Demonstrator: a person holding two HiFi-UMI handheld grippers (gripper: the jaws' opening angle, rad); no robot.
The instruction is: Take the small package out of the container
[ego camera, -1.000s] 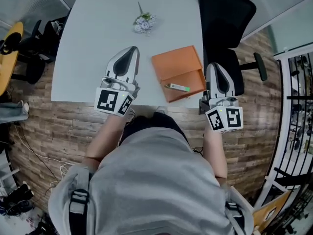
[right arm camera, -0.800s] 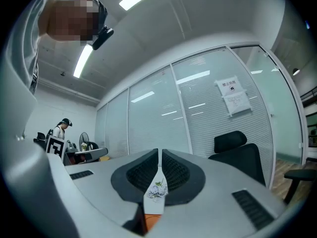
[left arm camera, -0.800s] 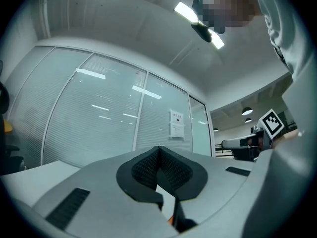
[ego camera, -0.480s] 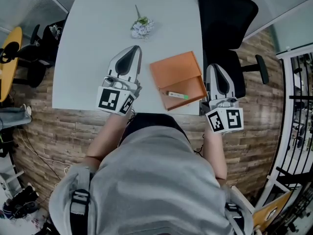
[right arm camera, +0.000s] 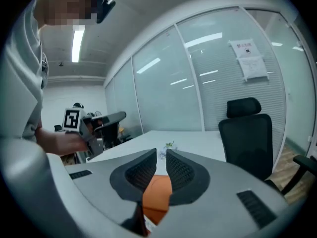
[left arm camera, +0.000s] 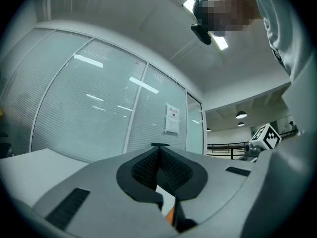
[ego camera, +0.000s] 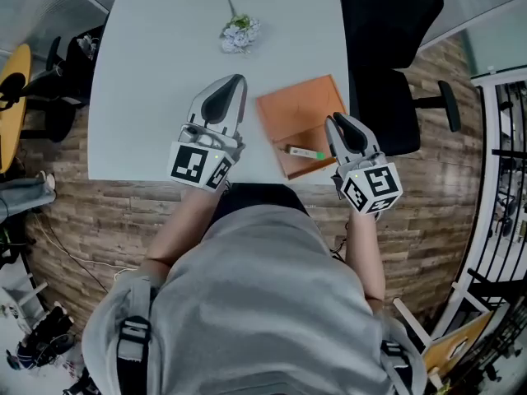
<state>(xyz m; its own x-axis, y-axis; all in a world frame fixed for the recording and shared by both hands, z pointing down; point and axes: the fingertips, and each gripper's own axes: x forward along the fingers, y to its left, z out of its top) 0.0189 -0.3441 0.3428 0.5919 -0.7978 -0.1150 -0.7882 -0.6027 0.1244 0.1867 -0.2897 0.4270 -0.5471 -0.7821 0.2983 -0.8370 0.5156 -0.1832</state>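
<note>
On my head view the small package is a slim, oblong thing, mostly white with a green patch at its right end. It lies crosswise on the near part of the flat orange container, close to the desk's near edge. A crease runs across the container, and the part that carries the package looks a shade darker than the far part. I cannot tell from here whether the package sits in a recess or simply on top. My right hand-held gripper is angled in over the container's right side, with its tips just beside the green end of the package and not on it. In the right gripper view its jaws stand almost together with only a thin slit between the ribbed pads. Nothing is gripped there, and the orange surface shows below them. My left hand-held gripper is over the bare desk to the left of the container and clear of it. In the left gripper view its jaws are pressed together at the tips with nothing between them. Farther back on the desk lies a small bunch of flowers, and a black office chair stands at the desk's right side.
</note>
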